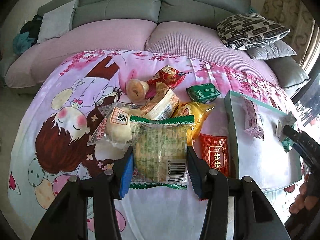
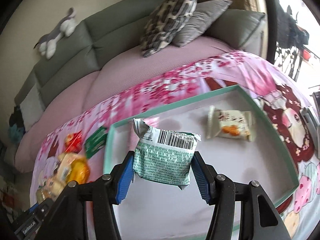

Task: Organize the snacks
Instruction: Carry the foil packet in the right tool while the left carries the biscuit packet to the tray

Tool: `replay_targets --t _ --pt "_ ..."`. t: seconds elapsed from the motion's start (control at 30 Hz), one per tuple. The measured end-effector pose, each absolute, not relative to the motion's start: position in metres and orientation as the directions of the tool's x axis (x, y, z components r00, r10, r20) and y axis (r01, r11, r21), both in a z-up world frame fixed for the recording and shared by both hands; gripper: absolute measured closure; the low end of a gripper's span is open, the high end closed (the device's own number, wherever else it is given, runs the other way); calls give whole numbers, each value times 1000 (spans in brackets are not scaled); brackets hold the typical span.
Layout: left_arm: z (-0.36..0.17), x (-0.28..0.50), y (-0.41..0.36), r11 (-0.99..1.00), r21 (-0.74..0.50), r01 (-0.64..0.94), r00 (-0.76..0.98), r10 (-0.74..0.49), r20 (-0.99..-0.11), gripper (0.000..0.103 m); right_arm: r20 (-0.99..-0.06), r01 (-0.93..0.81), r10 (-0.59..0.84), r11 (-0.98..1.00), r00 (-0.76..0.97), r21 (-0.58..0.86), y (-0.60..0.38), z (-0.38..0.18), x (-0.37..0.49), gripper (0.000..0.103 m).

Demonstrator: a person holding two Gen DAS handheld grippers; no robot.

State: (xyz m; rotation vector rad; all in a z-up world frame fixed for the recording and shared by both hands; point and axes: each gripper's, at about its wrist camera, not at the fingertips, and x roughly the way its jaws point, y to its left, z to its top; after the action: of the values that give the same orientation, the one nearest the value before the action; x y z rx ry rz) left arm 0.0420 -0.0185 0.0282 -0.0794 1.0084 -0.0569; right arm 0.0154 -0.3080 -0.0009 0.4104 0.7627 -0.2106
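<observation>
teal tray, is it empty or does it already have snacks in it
Not empty. The teal tray has one pale snack packet lying on its white floor. The green packet is over the tray, gripped in the right gripper.

The snack pile (image 1: 152, 108) lies on the cartoon bedsheet (image 1: 60, 120), the tray (image 1: 232, 120) at its three o'clock. In the tray (image 2: 280, 140) a biscuit packet (image 2: 230, 128) lies at one o'clock of the held wafer packet (image 2: 166, 160); the sofa (image 1: 160, 10) stands at twelve.
</observation>
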Motion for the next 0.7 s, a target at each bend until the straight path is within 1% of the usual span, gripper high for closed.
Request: replay_targets --t 0.2,0.4,0.5,0.7 --pt "31 51 -36 994 -99 48 533 -109 -839 52 -726 397 -85 877 682 270 -338 -12 21 44" --pt "36 66 -70 988 -90 123 515 -141 -845 52 -731 409 -118 882 672 234 -349 -17 32 44" --pt "34 81 -93 982 -87 166 490 -159 -857 52 -732 400 -113 887 672 230 -351 -21 37 43" --pt "25 117 -140 973 -47 227 467 -151 -871 52 -743 401 -103 886 661 233 -357 -29 43 43"
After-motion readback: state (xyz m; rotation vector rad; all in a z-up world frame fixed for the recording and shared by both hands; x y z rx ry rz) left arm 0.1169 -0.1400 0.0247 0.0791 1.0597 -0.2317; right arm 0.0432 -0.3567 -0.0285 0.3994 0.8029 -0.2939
